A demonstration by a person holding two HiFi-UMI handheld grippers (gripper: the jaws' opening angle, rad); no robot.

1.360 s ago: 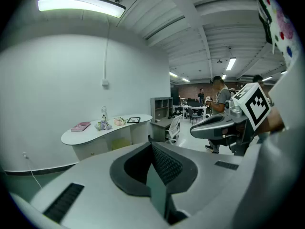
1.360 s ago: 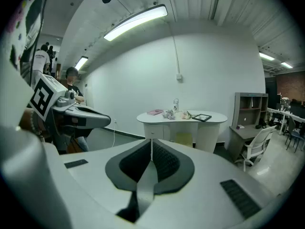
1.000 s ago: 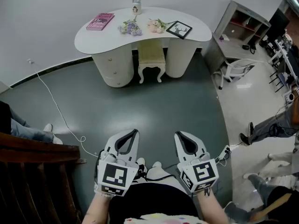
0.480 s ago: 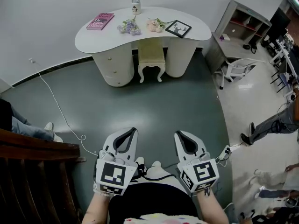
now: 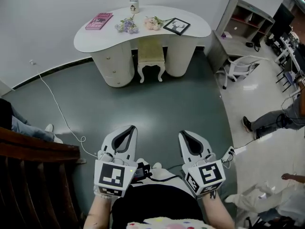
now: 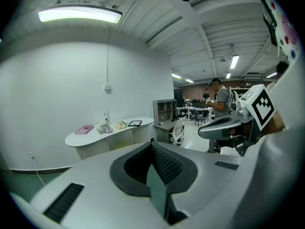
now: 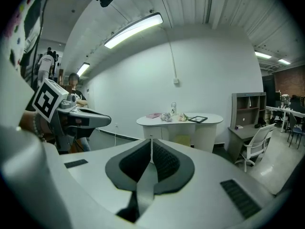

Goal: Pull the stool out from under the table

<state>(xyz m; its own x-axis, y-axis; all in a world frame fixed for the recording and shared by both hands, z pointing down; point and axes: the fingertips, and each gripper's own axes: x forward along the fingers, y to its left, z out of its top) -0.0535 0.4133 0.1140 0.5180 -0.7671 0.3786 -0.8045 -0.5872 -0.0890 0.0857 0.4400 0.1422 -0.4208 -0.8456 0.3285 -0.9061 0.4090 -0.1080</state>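
Observation:
A small stool (image 5: 151, 56) with a pale yellow seat and white curved legs sits tucked in the knee gap of a white kidney-shaped table (image 5: 90, 39) against the far wall. It shows too in the right gripper view, the stool (image 7: 183, 140) under the table (image 7: 209, 121). My left gripper (image 5: 127, 129) and right gripper (image 5: 188, 134) are held side by side low in the head view, far from the stool across the floor. Both are shut with nothing between the jaws.
On the table lie a pink book (image 5: 99, 21), flowers (image 5: 125, 26), a framed picture (image 5: 177, 26) and a small lantern (image 5: 133, 3). A white cable (image 5: 57, 109) runs over the grey floor. A white chair (image 5: 238, 66) and shelf unit (image 5: 245, 20) stand right; dark wooden furniture (image 5: 28, 175) at left.
Both grippers and the view have edged forward toward the table. A person's legs at the right have shifted.

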